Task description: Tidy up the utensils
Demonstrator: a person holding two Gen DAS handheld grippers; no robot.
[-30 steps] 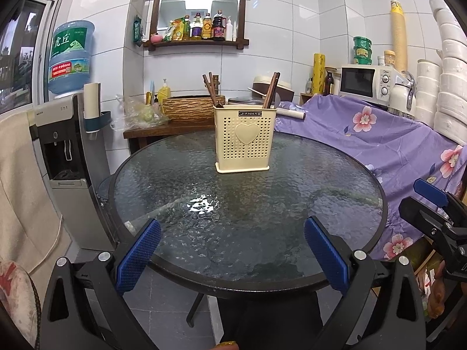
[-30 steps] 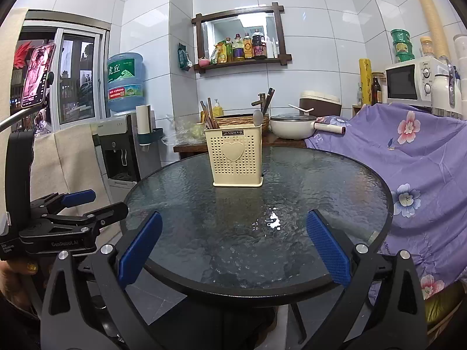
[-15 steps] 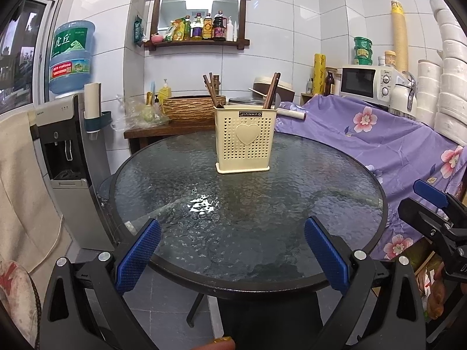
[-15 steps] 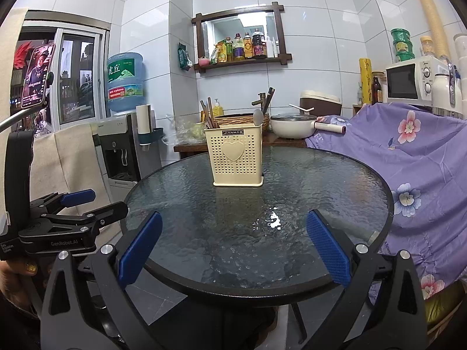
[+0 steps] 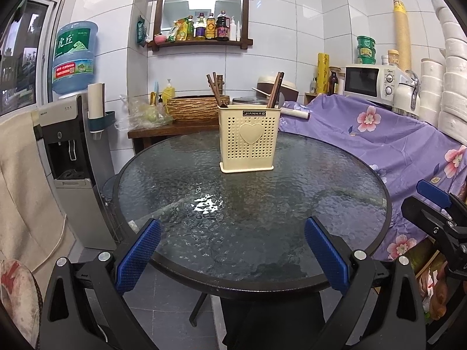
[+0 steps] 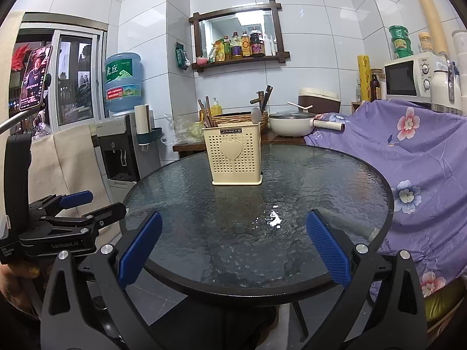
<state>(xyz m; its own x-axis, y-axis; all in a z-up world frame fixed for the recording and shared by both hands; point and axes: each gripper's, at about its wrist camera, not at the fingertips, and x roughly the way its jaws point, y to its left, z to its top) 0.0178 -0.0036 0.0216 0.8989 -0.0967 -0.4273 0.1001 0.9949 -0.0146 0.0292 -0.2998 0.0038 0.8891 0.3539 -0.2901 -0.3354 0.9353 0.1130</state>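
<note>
A cream perforated utensil holder (image 5: 247, 141) (image 6: 235, 155) with a heart on its front stands on the far half of a round glass table (image 5: 204, 233) (image 6: 306, 192). Brown chopsticks (image 5: 214, 90) (image 6: 205, 113) lean out of its left side, more chopsticks (image 5: 275, 89) out of its right, and a grey spoon (image 6: 256, 115) pokes up there too. My left gripper (image 5: 232, 250) hovers open over the table's near edge, nothing between its blue pads. My right gripper (image 6: 233, 246) is likewise open and empty at the near edge. Each gripper shows in the other's view, the right gripper (image 5: 437, 213) and the left gripper (image 6: 73, 215).
A water dispenser (image 5: 67, 145) stands left of the table. A purple flowered cloth (image 5: 394, 145) covers furniture on the right, with a microwave (image 5: 370, 83) and stacked white bowls behind. A low wooden bench (image 5: 163, 134) with a basket and a pot (image 6: 292, 122) sits beyond the table.
</note>
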